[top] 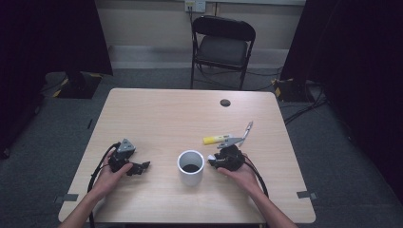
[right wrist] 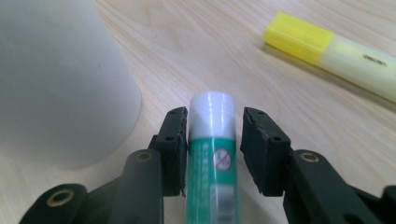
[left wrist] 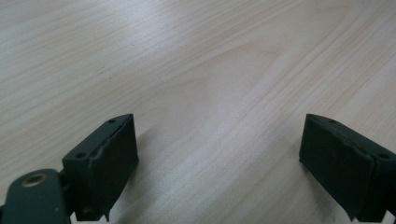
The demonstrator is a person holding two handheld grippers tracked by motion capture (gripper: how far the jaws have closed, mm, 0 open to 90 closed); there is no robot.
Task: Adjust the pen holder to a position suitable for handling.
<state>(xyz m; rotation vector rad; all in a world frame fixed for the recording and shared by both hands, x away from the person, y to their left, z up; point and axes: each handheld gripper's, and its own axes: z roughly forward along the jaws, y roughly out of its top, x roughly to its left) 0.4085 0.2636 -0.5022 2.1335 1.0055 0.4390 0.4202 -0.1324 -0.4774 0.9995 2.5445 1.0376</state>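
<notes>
On the wooden table [top: 157, 114], the right gripper [top: 215, 163] sits just right of the white cup [top: 191, 167] with a green glue stick [right wrist: 213, 154] between its narrow jaws, the right pad slightly off it, a yellow highlighter [right wrist: 331, 51] lying beyond, while the left gripper [left wrist: 219, 163] rests wide and empty at the near left.

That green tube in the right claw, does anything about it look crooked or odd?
A little. In the right gripper view the green tube with a white cap lies between the right claw's jaws against the left pad, with a gap at the right pad, so it sits off-centre and loosely. Beside it, the white cup stands upright and the yellow highlighter lies flat.
</notes>
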